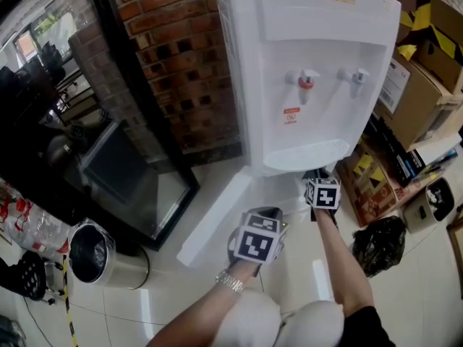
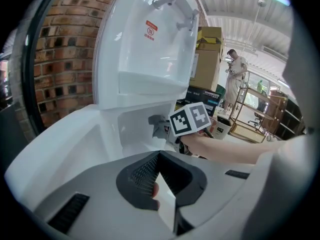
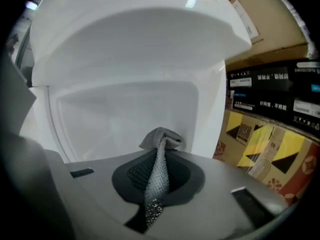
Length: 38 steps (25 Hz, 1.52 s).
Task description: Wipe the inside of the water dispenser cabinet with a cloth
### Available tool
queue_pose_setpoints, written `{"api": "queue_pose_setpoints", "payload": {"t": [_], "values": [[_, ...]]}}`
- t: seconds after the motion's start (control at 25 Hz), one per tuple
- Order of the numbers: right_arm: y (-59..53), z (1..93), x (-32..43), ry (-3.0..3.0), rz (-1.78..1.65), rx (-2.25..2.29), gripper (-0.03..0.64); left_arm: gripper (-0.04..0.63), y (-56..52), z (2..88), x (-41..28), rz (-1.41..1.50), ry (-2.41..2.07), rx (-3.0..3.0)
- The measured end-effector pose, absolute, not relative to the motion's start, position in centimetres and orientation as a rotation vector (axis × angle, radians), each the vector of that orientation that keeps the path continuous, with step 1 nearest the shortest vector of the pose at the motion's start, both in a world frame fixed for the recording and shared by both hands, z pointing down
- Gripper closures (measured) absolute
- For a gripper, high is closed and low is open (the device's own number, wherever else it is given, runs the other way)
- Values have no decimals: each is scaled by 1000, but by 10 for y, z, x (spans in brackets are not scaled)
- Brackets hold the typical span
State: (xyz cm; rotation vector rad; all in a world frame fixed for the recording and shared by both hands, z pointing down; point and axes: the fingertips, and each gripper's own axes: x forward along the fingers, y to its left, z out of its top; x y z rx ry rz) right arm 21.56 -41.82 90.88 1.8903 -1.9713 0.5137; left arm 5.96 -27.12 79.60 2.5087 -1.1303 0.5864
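The white water dispenser [image 1: 311,63] stands against a brick wall, and its lower cabinet door [image 1: 217,219] swings open to the left. My right gripper [image 1: 318,181] reaches into the cabinet opening under the drip tray. It is shut on a grey cloth [image 3: 161,140], whose bunched end sticks out past the tips, close to the white inner wall [image 3: 125,114]. My left gripper [image 1: 269,212] hovers in front of the cabinet beside the door, jaws shut with nothing in them. From the left gripper [image 2: 160,156] I see the right gripper [image 2: 159,127] at the cabinet opening [image 2: 132,129].
Cardboard boxes [image 1: 419,85] and a black bag [image 1: 378,244] crowd the floor right of the dispenser. A steel bin [image 1: 94,251] stands at the left near a black-framed glass panel [image 1: 123,172]. A person [image 2: 235,79] stands far off by a cart.
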Motion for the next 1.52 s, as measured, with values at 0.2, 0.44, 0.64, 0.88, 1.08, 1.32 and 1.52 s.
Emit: {"api": "queue_pose_setpoints", "payload": {"t": [0.2,0.44,0.64,0.88,1.08,1.32,1.52], "values": [[-398,986,219,-1845,673,1758,604,591,-270,794,58,582,-1125,2515],[-394,971,204,-1942,702,1718,604,592,-268,796,61,587,-1107,2514],[-417,900,207,-2062,541,1873,604,592,-267,797,64,584,-1092,2512],[-415,949,226,-1940,640,1854,604,592,-265,800,62,596,-1084,2504],[-403,1000,218,-1875,692,1735,604,591,-268,799,60,600,-1091,2503],[-423,998,211,-1907,694,1736,604,592,-268,805,64,625,-1081,2497],[-430,1025,205,-1885,725,1692,604,592,-269,805,62,630,-1085,2491]]}}
